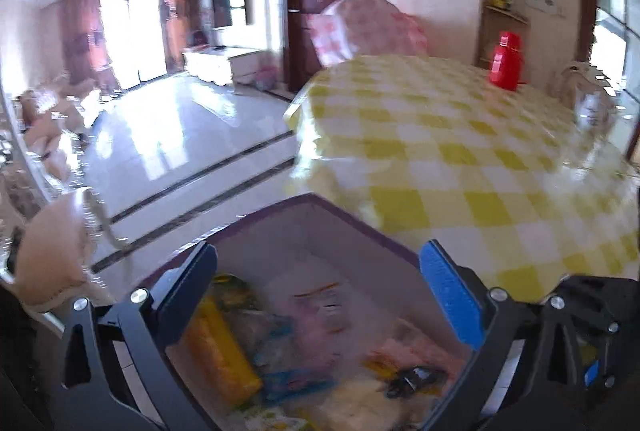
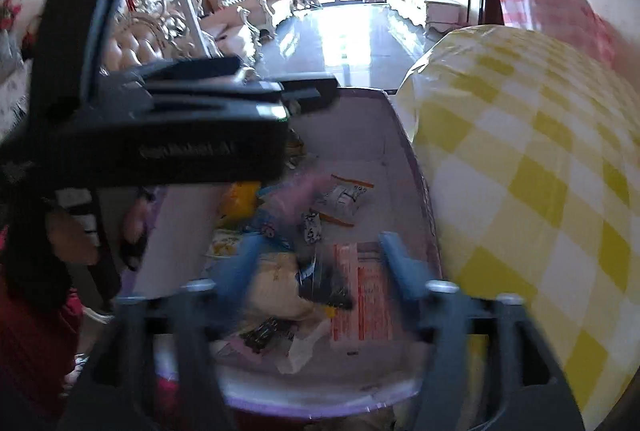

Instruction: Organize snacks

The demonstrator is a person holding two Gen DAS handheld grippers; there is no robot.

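A purple-rimmed box (image 1: 320, 205) beside the table holds several snack packets: a yellow packet (image 1: 222, 355), a blue one (image 1: 296, 385), a pale one (image 1: 356, 403). My left gripper (image 1: 320, 295) is open and empty above the box. In the right wrist view the same box (image 2: 404, 159) shows a red-and-white packet (image 2: 362, 295), a white packet (image 2: 344, 197) and a dark wrapper (image 2: 326, 283). My right gripper (image 2: 318, 263) is open and empty over these, blurred. The left gripper's body (image 2: 172, 135) hangs over the box's left side.
A table with a yellow-checked cloth (image 1: 460, 151) stands right of the box, with a red jug (image 1: 506, 61) and a white teapot (image 1: 592, 107) at its far side. A pink-checked bundle (image 1: 372, 23) lies behind it. Sofas (image 2: 236, 11) and glossy floor (image 1: 180, 135) lie left.
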